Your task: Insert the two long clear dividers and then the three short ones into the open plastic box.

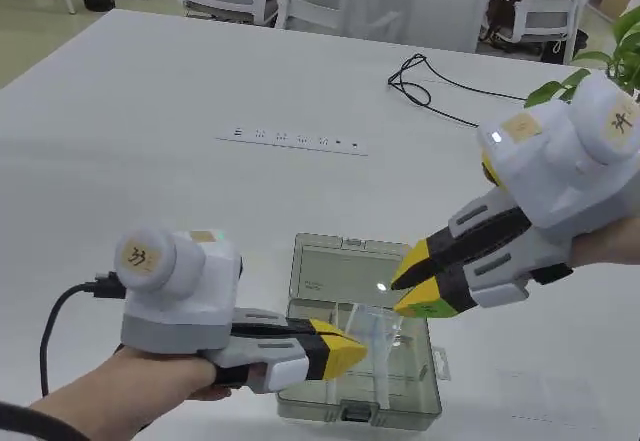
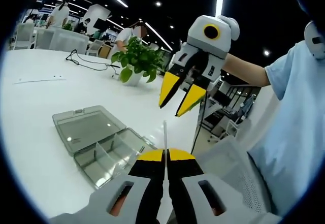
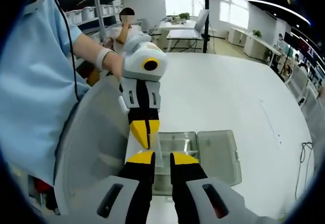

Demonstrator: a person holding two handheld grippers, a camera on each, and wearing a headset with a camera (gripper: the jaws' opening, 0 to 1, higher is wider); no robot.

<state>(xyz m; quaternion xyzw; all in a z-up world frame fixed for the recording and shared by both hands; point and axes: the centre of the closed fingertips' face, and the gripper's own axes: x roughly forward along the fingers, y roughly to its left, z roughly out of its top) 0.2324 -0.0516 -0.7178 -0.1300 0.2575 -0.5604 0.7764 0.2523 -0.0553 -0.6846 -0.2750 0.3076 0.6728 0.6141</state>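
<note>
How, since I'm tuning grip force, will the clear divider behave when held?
Probably stiff: the clear divider stands straight from the shut left gripper, no droop. Likely light, being so thin. Its smooth plastic may slip in the jaws.

White table (image 1: 150, 91), open clear box (image 1: 330, 267) near its front edge (lid lying flat), black cable (image 1: 392, 81), potted plant (image 2: 134, 61)

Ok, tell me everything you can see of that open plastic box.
The plastic box is smoky-clear and rectangular, resting on the white table near its edge. Its hinged lid lies open flat behind the base. Clear dividers already stand inside, splitting it into compartments. A small latch sits on the front wall.
</note>
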